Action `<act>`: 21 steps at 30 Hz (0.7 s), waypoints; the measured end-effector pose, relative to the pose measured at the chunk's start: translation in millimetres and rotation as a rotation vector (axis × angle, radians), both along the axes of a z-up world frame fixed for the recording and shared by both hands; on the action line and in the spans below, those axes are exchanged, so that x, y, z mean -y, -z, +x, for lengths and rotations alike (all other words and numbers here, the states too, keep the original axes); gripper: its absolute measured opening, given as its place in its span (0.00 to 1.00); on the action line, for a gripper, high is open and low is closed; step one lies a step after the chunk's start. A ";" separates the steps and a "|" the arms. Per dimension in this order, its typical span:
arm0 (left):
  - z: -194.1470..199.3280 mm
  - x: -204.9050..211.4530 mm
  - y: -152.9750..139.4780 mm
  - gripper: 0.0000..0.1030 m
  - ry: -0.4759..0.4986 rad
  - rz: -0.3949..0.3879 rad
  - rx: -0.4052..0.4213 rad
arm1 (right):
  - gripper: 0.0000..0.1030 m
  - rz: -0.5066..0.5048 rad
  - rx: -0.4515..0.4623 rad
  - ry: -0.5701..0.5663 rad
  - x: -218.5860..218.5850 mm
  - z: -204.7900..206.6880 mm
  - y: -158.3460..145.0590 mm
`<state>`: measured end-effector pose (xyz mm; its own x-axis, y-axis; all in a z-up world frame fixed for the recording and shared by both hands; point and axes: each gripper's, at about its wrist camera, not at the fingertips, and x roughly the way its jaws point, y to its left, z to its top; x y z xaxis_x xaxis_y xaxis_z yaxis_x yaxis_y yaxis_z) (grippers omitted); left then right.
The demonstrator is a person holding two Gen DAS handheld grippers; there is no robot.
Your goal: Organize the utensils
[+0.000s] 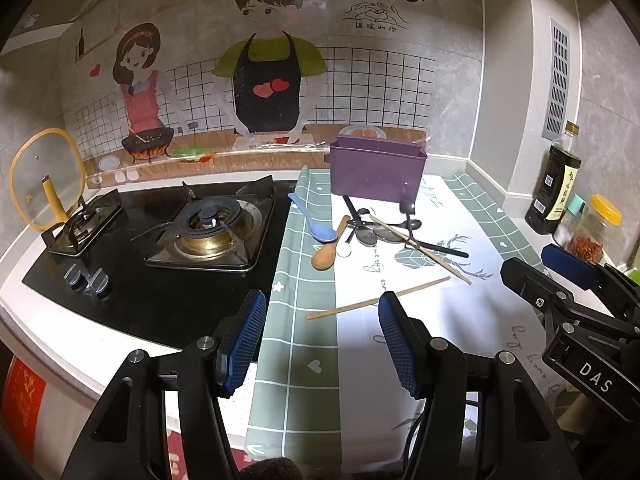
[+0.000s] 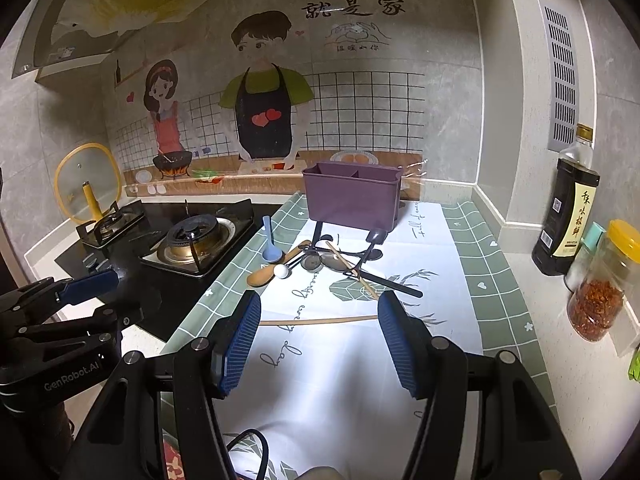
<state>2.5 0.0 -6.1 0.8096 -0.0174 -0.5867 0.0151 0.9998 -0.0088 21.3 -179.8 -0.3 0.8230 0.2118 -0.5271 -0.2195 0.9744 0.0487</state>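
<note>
Both grippers (image 1: 322,344) (image 2: 318,344) agape, chopstick (image 2: 320,321) apparently clear

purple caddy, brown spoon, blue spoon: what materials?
Purple caddy: likely moulded plastic, matte, uniform colour, thin walls. Brown spoon: looks like wood, tan, dull finish. Blue spoon: probably plastic or ceramic, smooth pale blue with slight sheen; cannot tell which.

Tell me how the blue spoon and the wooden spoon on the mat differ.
The blue spoon is pale blue and glossy; the wooden spoon is plain tan. The blue spoon lies apart at the left edge of the pile, on the green border; the wooden spoon touches a small white spoon and dark utensils. Both lie flat on the mat, bowls toward the camera, outside the purple bin.
</note>
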 end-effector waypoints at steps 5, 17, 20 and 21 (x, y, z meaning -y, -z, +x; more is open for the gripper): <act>-1.1 1.7 -0.2 0.58 0.004 0.002 -0.003 | 0.56 0.000 -0.002 0.005 0.9 -0.7 0.0; 0.7 1.0 -2.3 0.58 0.002 0.001 -0.002 | 0.56 0.002 -0.003 0.007 3.5 -1.3 -0.6; 4.9 8.1 -1.3 0.58 0.002 0.006 -0.007 | 0.56 0.003 -0.001 0.009 5.6 -1.7 -0.6; 4.7 9.3 -1.3 0.58 0.004 0.006 -0.007 | 0.56 0.003 -0.003 0.009 5.8 -2.0 -0.4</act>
